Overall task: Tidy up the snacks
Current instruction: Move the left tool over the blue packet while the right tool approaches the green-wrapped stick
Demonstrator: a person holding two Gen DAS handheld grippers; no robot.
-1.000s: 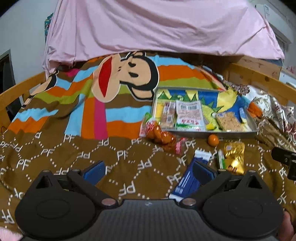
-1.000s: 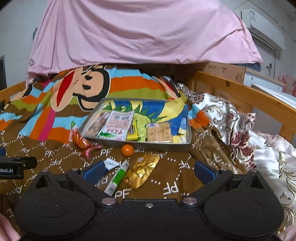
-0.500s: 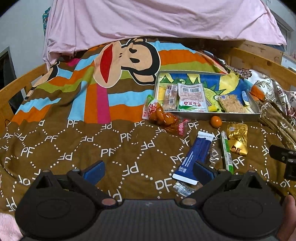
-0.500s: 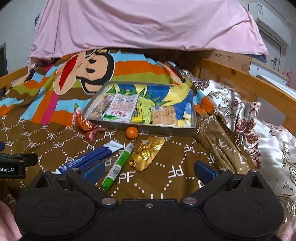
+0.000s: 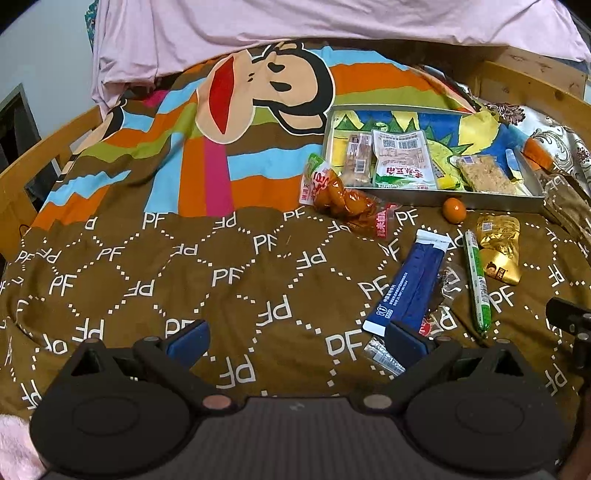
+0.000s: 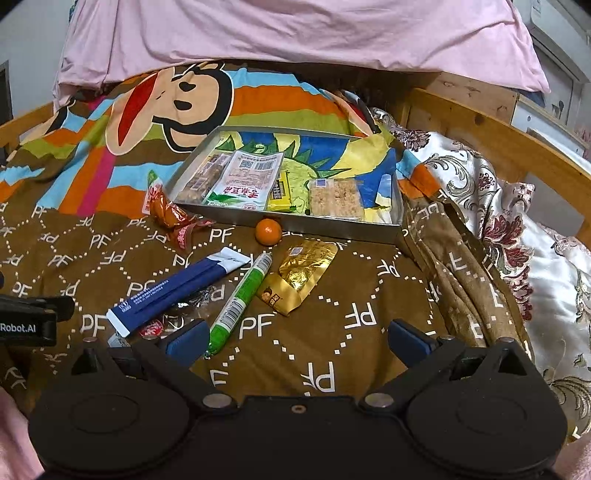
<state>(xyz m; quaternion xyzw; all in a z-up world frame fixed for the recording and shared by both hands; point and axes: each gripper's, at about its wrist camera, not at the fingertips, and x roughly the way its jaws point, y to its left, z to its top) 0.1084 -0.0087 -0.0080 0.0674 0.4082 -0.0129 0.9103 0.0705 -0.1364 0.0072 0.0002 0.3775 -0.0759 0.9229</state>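
Note:
A metal tray (image 5: 491, 204) (image 6: 321, 223) on the brown bedspread holds several snack packets, among them a white-and-green one (image 5: 402, 158) (image 6: 245, 179) and a rice cracker bar (image 6: 334, 197). In front of it lie an orange-red packet (image 5: 343, 199) (image 6: 168, 212), a small orange (image 5: 454, 209) (image 6: 268, 231), a blue packet (image 5: 412, 284) (image 6: 177, 290), a green sausage stick (image 5: 478, 282) (image 6: 242, 299) and a gold packet (image 5: 498, 249) (image 6: 299, 278). My left gripper (image 5: 295, 338) is open, its right finger beside the blue packet's near end. My right gripper (image 6: 297, 338) is open over bare bedspread, near the green stick.
Small clear wrappers (image 5: 384, 356) lie by the blue packet's near end. A striped cartoon blanket (image 5: 221, 122) covers the bed's far half, with a pink sheet (image 6: 295, 33) hanging behind. Wooden bed rails (image 6: 491, 133) and a floral quilt (image 6: 517, 221) bound the right side.
Both wrist views have risen and tipped downward, so the loose snacks in front of the tray show fully. Both grippers stay open and nothing on the bed has moved.

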